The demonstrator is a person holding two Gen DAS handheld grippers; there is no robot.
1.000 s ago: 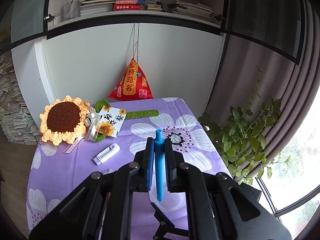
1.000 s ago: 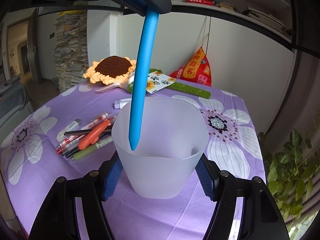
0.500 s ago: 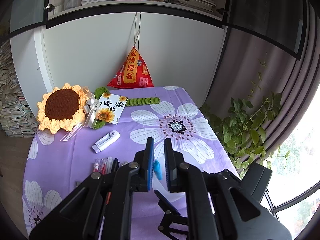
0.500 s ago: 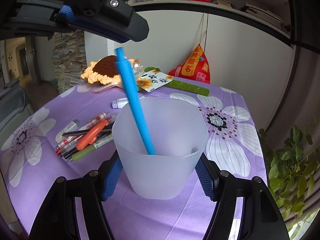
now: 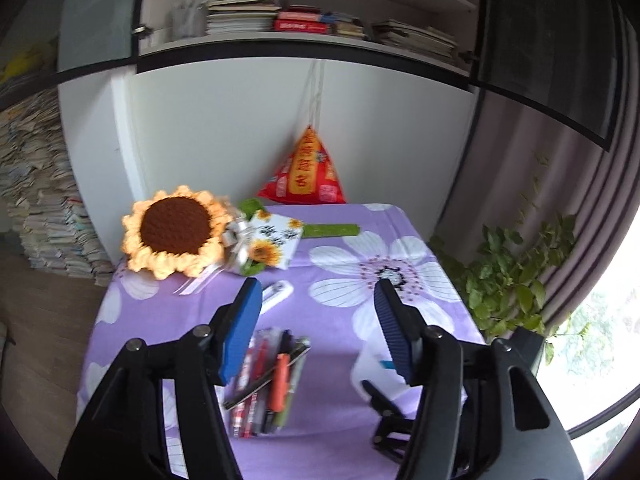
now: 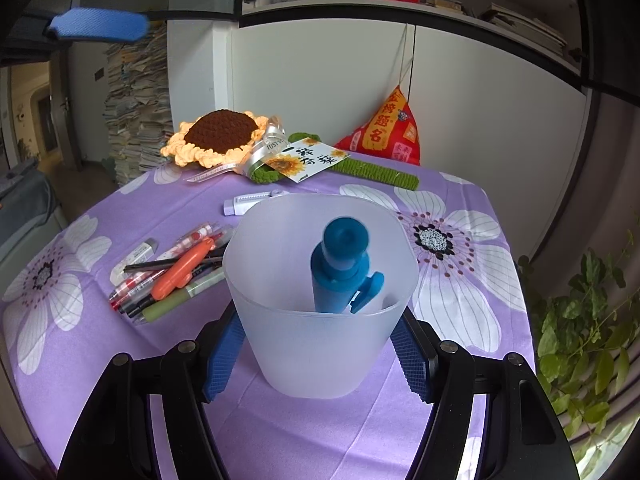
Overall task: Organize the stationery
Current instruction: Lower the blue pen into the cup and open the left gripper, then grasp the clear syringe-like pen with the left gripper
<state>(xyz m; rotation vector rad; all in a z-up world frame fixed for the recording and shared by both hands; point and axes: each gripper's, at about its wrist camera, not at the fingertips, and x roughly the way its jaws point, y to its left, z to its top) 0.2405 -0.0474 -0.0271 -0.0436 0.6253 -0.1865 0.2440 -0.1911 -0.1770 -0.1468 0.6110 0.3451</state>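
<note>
We've dropped the blue pen (image 6: 340, 268) in the cup (image 6: 320, 344). Left gripper (image 5: 318, 328) jaws have just opened, nothing between them. Right gripper (image 6: 318, 350) clamps the cup. Remaining pens (image 6: 168, 276) lie left of the cup; they're next.

purple floral table (image 6: 460, 432) with cup (image 6: 320, 352), pens (image 6: 176, 276), crochet sunflower (image 6: 218, 136)

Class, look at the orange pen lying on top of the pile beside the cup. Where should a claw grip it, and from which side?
Grip the orange pen around its thick middle, coming straight down from above with the fingers across its length. It lies flat and slanted on top of the other pens, so only its upper side is free.
</note>
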